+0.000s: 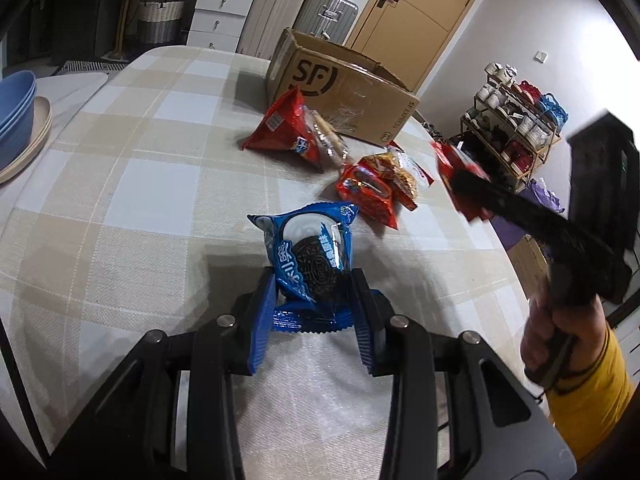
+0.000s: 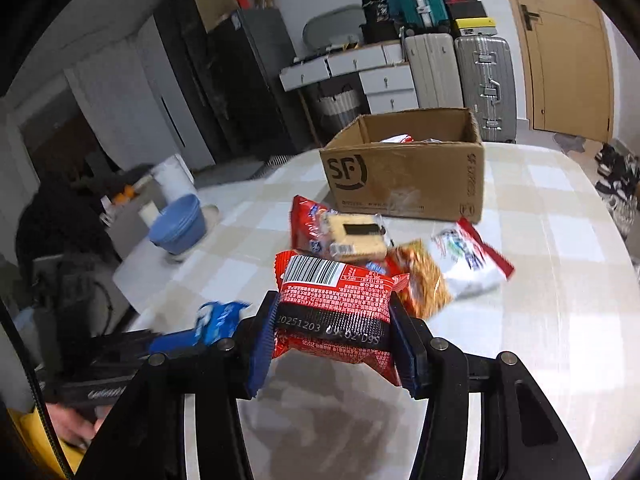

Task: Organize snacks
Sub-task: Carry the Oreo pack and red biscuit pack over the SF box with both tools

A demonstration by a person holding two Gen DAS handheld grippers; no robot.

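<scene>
My left gripper is shut on a blue Oreo pack, held just above the checked tablecloth. My right gripper is shut on a red snack pack with a barcode, held above the table; it shows blurred at the right of the left wrist view. The open SF cardboard box stands at the table's far side, with some packs inside. Loose on the table between are a red cracker pack, a small red pack, an orange pack and a white and red pack.
Blue bowls stacked on plates sit at the table's left edge. The table's right edge curves away, with a shoe rack beyond it. Suitcases and white drawers stand behind the table.
</scene>
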